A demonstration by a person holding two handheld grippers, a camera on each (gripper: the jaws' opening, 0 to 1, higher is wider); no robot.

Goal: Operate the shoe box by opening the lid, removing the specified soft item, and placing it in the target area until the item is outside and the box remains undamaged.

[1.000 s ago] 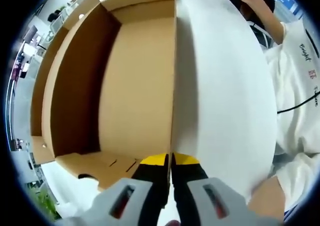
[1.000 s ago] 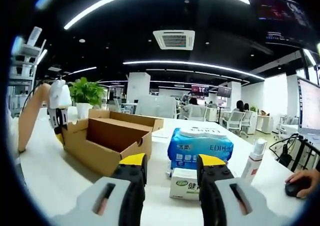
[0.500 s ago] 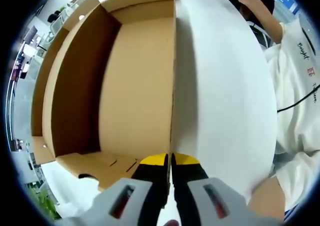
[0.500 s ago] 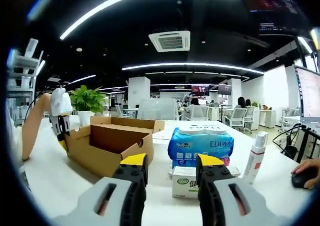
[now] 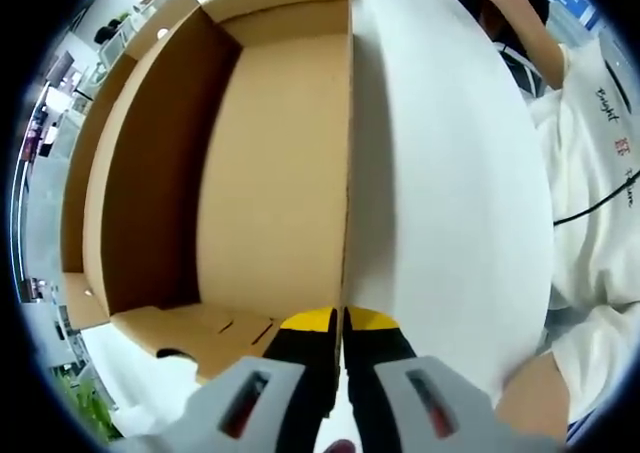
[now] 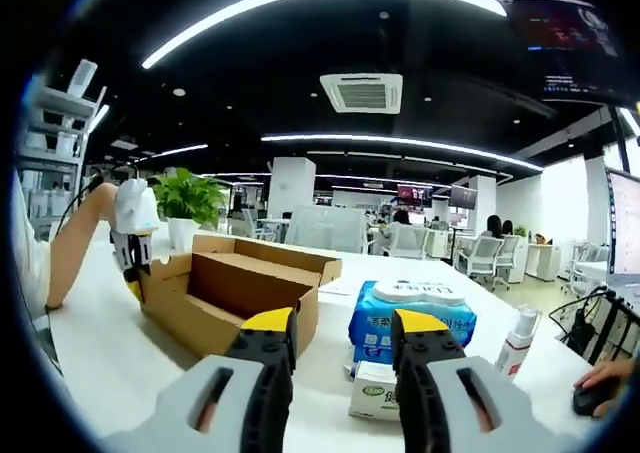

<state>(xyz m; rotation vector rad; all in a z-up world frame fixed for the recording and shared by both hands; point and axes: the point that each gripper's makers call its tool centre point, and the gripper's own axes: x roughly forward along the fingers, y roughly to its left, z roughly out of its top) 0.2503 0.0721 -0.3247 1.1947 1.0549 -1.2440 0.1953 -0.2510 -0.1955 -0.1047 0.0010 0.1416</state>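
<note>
The shoe box (image 6: 225, 293) sits open on the white bench (image 6: 110, 358), left of centre in the right gripper view, and its brown inside looks bare. The left tongs (image 5: 342, 325) are pinched tight on the box's near wall edge, the yellow tips pressed on the cardboard. The right tongs (image 6: 340, 333) hang spread wide with nothing in them. Just right of the box are a blue wet-wipes pack (image 6: 412, 318), a small tissue pack (image 6: 375, 388) and a spray bottle (image 6: 520, 341).
</note>
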